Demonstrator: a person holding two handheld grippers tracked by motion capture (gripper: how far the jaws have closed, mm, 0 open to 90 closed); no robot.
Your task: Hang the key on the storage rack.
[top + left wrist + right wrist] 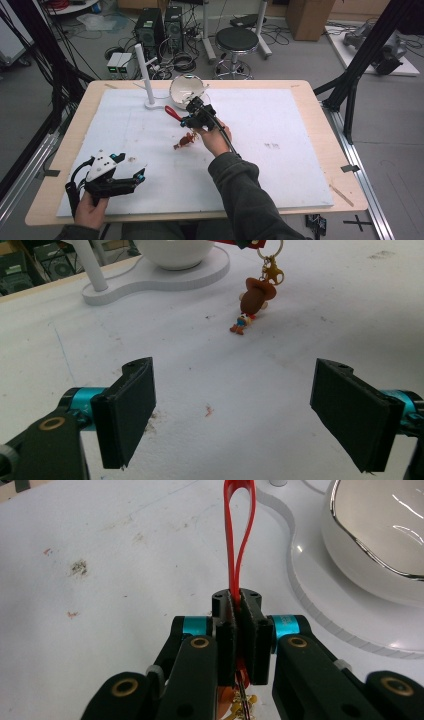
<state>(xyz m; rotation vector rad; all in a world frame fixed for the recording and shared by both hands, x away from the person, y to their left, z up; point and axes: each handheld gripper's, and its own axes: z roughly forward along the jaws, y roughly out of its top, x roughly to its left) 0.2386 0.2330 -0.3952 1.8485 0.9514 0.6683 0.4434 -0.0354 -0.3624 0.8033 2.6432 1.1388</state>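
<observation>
My right gripper (pixel 188 119) is shut on the red strap (pixel 239 530) of a keychain, whose loop (pixel 172 114) sticks out past the jaws. Below the strap, a small brown-hatted figure (pixel 255 300) hangs on a gold ring, its lower end at or near the white mat; it appears as figure (pixel 186 141) in the high view. My left gripper (pixel 132 168) is held low at the table's near left, its jaws wide apart with nothing between them (pixel 240 410). The figure lies well ahead of it.
A white bowl (pixel 186 89) sits on a flat white base (pixel 150 277) with an upright white post (pixel 143 72), just beyond the right gripper. The bowl (pixel 380 540) is close on that gripper's right. A white mat (pixel 280 130) covers the wooden table. A stool and computers stand behind the table.
</observation>
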